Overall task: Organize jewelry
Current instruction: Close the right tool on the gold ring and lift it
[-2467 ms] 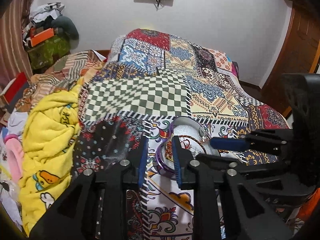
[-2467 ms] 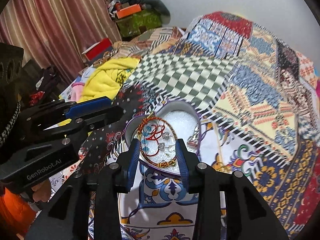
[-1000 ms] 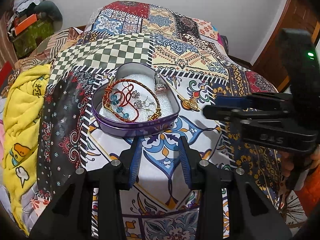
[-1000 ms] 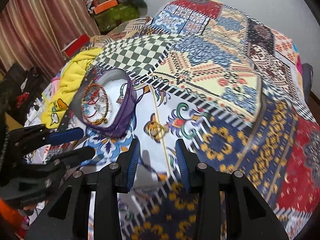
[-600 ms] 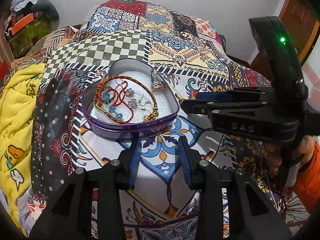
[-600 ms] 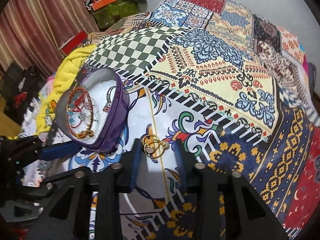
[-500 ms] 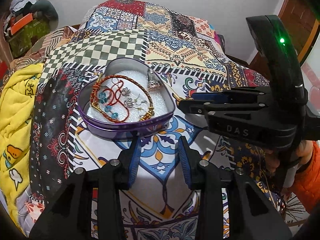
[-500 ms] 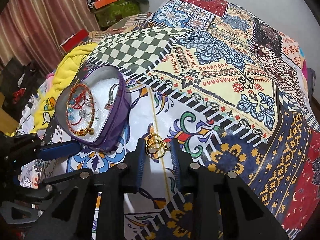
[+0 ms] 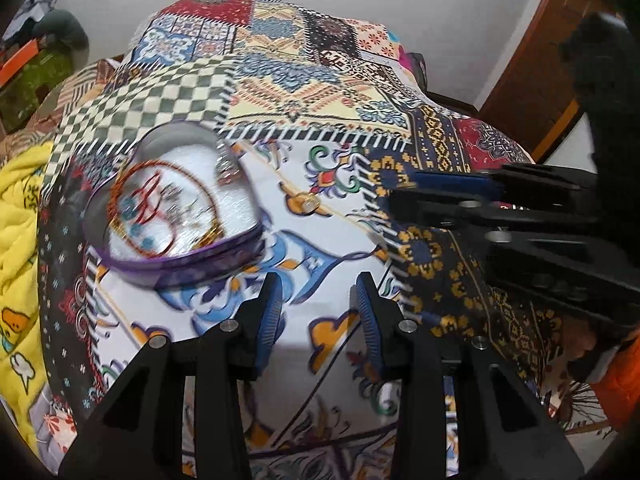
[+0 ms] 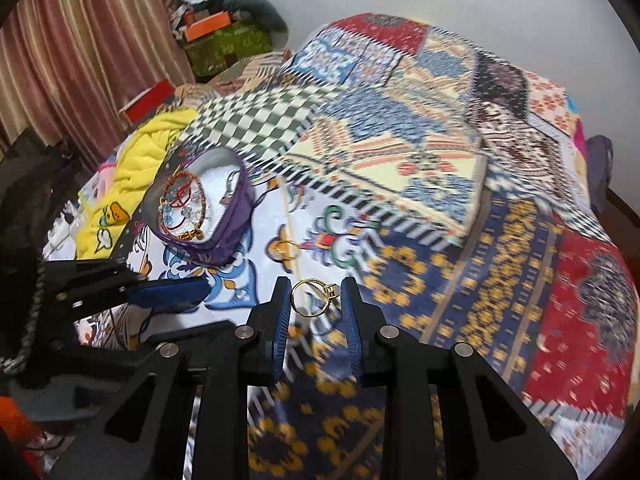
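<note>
Though thin, gold ring (image 10: 310, 298) bridges padded jaws

A gold ring (image 10: 314, 298) sits between blue-padded black fingers (image 10: 282, 312). The heart-shaped tin (image 10: 224, 232) is purple outside, white inside, with red, gold and blue bracelets (image 10: 182, 206). The patchwork bedspread (image 10: 440, 184) mixes green-white checks, navy-yellow and red florals; a yellow blanket (image 10: 140, 168) lies far left

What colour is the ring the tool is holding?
Gold. The ring shows best in the right wrist view, between the right tool's fingers.
</note>
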Motion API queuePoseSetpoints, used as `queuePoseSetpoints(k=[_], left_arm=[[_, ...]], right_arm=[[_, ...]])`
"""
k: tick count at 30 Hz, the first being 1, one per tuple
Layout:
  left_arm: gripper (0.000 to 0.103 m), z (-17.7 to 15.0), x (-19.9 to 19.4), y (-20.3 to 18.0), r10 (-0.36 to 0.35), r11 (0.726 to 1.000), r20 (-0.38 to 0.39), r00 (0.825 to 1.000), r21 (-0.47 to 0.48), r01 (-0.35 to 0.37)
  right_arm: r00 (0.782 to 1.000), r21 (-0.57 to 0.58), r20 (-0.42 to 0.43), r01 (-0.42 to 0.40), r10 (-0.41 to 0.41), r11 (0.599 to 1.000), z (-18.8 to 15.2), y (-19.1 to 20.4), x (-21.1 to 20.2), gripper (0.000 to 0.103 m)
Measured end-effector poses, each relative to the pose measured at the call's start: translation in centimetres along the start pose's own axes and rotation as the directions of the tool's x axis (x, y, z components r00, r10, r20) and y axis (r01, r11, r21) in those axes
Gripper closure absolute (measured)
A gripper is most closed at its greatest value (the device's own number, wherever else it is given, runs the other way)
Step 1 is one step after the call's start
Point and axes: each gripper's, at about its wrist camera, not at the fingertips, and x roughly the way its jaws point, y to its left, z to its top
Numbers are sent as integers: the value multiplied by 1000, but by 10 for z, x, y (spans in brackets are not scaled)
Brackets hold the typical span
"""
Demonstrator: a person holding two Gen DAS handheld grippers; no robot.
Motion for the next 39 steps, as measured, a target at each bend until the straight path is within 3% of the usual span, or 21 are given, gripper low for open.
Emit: queuePoseSetpoints(k=[5, 9, 14, 21, 23, 25, 30, 39], left_arm=[[67, 17, 11, -9, 52, 999, 16, 999, -2, -52], [68, 27, 16, -7, 49, 998, 25, 998, -47, -48], [68, 36, 26, -10, 110, 993, 35, 993, -56, -108], [69, 39, 39, -12, 131, 990, 21, 991, -59, -129], [72, 40, 41, -13, 144, 988, 25, 989, -57, -143], [82, 40, 43, -14, 167, 985, 27, 986, -50, -166], [95, 43, 48, -16, 189, 982, 29, 981, -34, -188], [95, 39, 27, -23, 142, 990, 63, 988, -25, -141]], right_arm=[[999, 45, 40, 20, -22, 999, -6, -21, -23, 80], [998, 56, 58, 36, -39, 998, -13, -29, -32, 80], [997, 69, 70, 36, -41, 997, -19, -39, -33, 80], [997, 83, 72, 24, -30, 996, -24, -49, -28, 80], [997, 79, 69, 20, -25, 997, -26, -50, -26, 80], [998, 76, 63, 13, -18, 997, -27, -50, -24, 80], [998, 80, 62, 7, -12, 997, -29, -52, -24, 80], [997, 76, 72, 14, -20, 997, -26, -48, -31, 80]])
